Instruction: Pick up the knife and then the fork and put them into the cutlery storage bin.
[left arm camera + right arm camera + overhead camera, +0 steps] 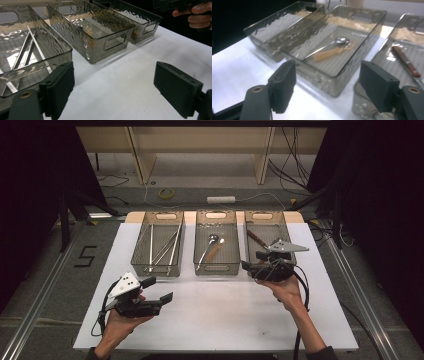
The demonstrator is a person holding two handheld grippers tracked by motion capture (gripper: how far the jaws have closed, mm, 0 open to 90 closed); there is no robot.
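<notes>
Smoky see-through plastic is what all three bins are made of, sitting side by side at the far edge of the white mat (215,315). Looks like cutlery is getting sorted by type: the left bin (158,243) is holding long thin metal sticks (162,251), the middle bin (216,241) is holding a spoon (329,45) plus a wooden-handled piece (332,52), and the right bin (265,237) is holding a knife (405,60).

The right gripper (250,261) is hovering over the near end of the right bin, jaws spread wide with nothing between them, so my guess is the knife is done with and lying where it belongs. It's lying flat on the ribbed floor of that bin, reddish-brown handle, blade end running toward the near wall.

The left gripper (157,289) is idling low over the bare mat just in front of the left bin, jaws gaping too and empty, probably parked there so it's staying out of the other hand's way.
</notes>
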